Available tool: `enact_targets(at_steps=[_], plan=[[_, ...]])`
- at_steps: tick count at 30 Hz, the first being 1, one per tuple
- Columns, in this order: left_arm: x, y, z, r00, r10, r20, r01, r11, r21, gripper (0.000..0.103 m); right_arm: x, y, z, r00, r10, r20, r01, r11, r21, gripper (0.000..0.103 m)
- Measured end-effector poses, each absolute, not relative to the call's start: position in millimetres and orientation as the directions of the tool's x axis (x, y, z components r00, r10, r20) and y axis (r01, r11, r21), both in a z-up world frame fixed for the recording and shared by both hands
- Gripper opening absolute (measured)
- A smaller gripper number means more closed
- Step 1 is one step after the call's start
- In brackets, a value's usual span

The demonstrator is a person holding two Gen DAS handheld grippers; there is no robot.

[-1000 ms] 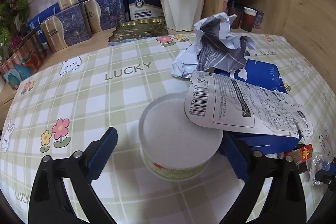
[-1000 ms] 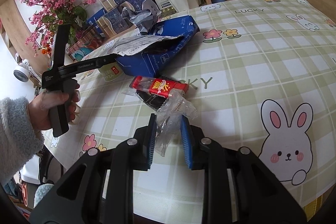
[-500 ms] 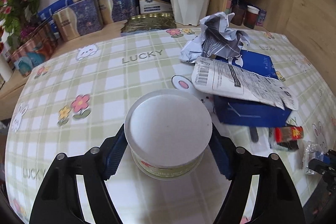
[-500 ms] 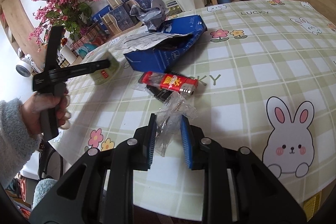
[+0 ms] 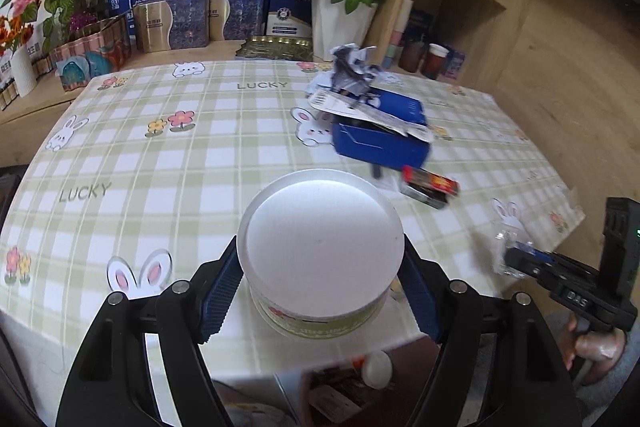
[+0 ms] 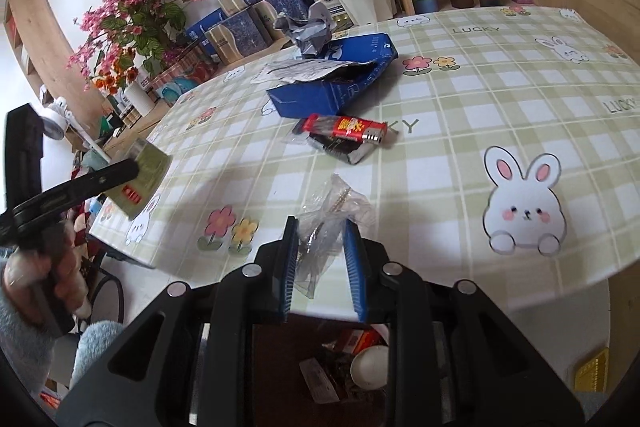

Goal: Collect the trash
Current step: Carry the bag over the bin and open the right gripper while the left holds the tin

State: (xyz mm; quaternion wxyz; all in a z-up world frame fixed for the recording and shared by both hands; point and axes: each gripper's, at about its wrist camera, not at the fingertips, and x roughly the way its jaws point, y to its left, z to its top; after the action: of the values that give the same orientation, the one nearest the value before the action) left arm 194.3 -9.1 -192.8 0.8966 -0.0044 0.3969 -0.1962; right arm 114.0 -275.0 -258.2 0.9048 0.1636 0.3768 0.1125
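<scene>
My left gripper [image 5: 320, 255] is shut on a round tub [image 5: 320, 239] with a white lid and a green label, held above the near edge of the table [image 5: 160, 155]. The right wrist view shows that tub [image 6: 140, 179] at far left, off the table's corner. My right gripper [image 6: 322, 227] is shut on a crumpled clear plastic wrapper [image 6: 336, 211] above the table's front edge. On the table lie a blue box [image 6: 336, 87] under a flat printed packet [image 6: 304, 71], crumpled grey paper [image 6: 304, 27], and a red snack wrapper [image 6: 348, 127].
Below the table's edge an open bin [image 6: 360, 363] holds scraps and a white round thing. A white pot of red roses [image 5: 340, 27], blue gift boxes [image 5: 172, 27] and a wooden shelf with cups [image 5: 432, 55] stand behind the table. A person's hand [image 6: 36, 275] holds the left tool.
The left gripper closed on the tub, lifted it and carried it back to the near table edge. The right gripper drew back to the edge with the clear wrapper.
</scene>
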Motion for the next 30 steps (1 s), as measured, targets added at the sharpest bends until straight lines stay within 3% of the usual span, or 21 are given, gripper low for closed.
enact_targets(at_steps=[13, 30], plan=[[82, -7, -178, 0.628, -0.367, -0.686, 0.349, 0.921, -0.172, 0.073, 42, -258, -266, 0.660, 0.356, -0.662, -0.124, 0.920, 0.371, 0.026], [48, 2, -191, 0.644, -0.363, -0.673, 0.312, 0.928, -0.201, 0.073, 39, -229, -377, 0.348, 0.414, -0.841, -0.061, 0.905, 0.421, 0.026]])
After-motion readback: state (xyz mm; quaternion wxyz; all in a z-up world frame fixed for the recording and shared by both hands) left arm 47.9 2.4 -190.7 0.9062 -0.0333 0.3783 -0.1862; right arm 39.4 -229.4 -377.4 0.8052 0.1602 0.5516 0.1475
